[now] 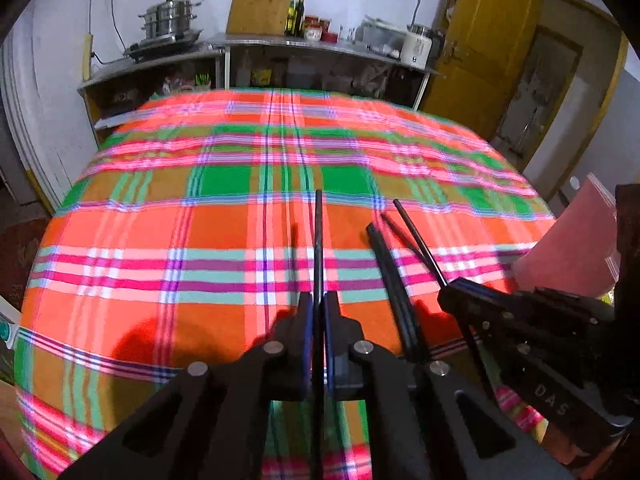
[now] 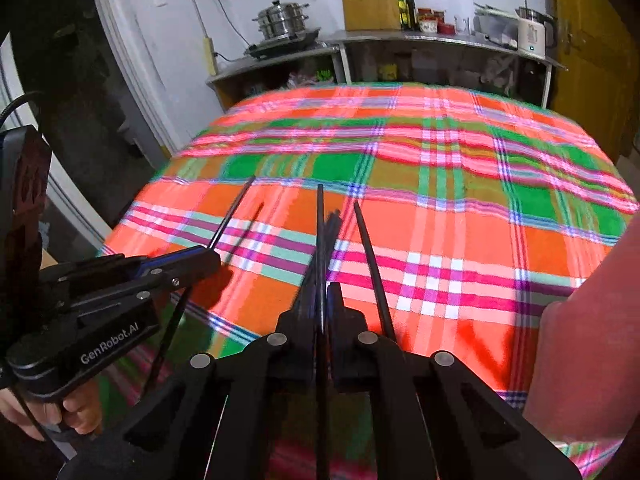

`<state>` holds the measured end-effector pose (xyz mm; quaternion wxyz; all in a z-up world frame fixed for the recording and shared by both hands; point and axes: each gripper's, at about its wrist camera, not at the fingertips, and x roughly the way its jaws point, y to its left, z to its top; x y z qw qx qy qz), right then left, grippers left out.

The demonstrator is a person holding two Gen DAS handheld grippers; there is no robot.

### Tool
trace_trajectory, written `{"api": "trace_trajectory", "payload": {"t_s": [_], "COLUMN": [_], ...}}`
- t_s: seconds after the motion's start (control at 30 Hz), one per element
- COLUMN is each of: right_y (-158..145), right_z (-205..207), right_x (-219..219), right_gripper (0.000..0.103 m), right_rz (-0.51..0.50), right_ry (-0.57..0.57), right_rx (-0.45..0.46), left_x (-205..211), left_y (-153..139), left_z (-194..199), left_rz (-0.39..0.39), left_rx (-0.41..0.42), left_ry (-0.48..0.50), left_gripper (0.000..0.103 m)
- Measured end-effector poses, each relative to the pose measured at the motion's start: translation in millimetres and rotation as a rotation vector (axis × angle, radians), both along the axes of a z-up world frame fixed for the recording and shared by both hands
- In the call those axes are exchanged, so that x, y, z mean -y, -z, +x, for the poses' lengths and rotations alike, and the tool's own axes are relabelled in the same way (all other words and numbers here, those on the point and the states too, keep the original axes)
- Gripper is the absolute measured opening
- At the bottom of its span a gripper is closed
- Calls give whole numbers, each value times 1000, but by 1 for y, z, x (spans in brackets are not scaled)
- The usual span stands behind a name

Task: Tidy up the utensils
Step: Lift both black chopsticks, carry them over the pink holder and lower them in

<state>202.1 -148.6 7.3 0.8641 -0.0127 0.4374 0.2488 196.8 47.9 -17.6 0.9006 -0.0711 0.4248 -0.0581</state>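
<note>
My left gripper (image 1: 319, 300) is shut on one black chopstick (image 1: 318, 240) that points forward over the plaid cloth (image 1: 160, 200). My right gripper (image 2: 323, 292) is shut on another black chopstick (image 2: 320, 232). Each gripper shows in the other's view: the right one (image 1: 450, 292) at the right with its stick (image 1: 418, 240), the left one (image 2: 208, 258) at the left with its stick (image 2: 232, 212). Loose black chopsticks (image 1: 390, 280) lie on the cloth between the two grippers; one also shows in the right wrist view (image 2: 372, 264).
The table wears a bright plaid cloth. Behind it stand metal shelves (image 1: 280, 46) with a steamer pot (image 1: 168, 20), bottles, jars and a wooden board (image 1: 260, 2). A yellow door (image 1: 488, 40) is at the right. A pink sleeve (image 2: 584, 340) is at the right.
</note>
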Motion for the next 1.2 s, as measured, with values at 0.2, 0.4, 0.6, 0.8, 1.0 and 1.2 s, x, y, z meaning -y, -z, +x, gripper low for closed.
{"api": "trace_trajectory", "payload": {"t_s": [0.2, 0.4, 0.6, 0.8, 1.0, 1.2], "right_y": [-37, -74, -102, -121, -133, -135], "right_z": [-19, -41, -62, -78, -93, -107], "right_x": [4, 15, 31, 50, 72, 97], "right_gripper": [5, 5, 5, 5, 5, 5], "right_rz": [42, 78, 106, 129, 155, 171], "right_ry": [-10, -11, 0, 22, 53, 93], "right_rx": [70, 140, 197, 238, 264, 269], "left_x": [0, 4, 10, 16, 29, 51], "left_y": [-43, -80, -106, -121, -129, -128], "left_z": [-24, -49, -65, -75, -86, -92], "left_rz": [-14, -23, -29, -42, -57, -82], "left_rx": [86, 158, 204, 226, 223, 194], "left_ry": [7, 25, 43, 63, 93, 150], "left_gripper": [6, 6, 6, 6, 6, 6]}}
